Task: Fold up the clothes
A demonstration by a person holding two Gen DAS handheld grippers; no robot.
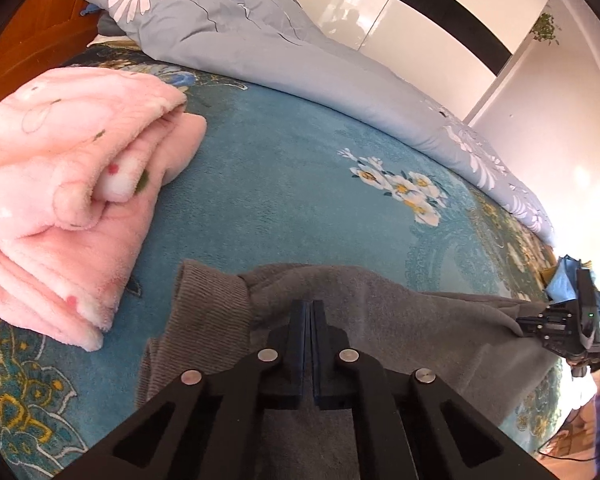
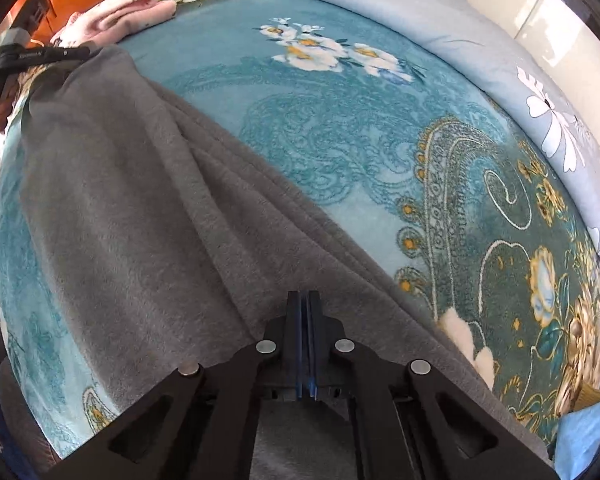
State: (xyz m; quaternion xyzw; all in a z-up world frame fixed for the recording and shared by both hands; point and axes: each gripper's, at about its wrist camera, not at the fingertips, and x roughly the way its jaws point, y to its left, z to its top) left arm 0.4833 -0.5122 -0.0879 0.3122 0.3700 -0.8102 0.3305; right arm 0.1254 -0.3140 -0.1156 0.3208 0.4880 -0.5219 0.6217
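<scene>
You hold the grey garment (image 2: 132,200) stretched along the near edge of the bed (image 2: 320,152), the left gripper (image 1: 309,304) and right gripper (image 2: 304,296) each clamped on one end, so it hangs taut and flat. The pink folded pile (image 1: 60,184) sits toward the bed's far left.

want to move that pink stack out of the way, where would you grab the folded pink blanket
Grip the pink blanket at its rounded folded edge, the one facing the open blue bedspread, coming in low from that side. There the layers are stacked together, so one pinch likely catches them all; the loose corner on top would probably just unfold. Both grippers are now shut on the grey garment.
</scene>
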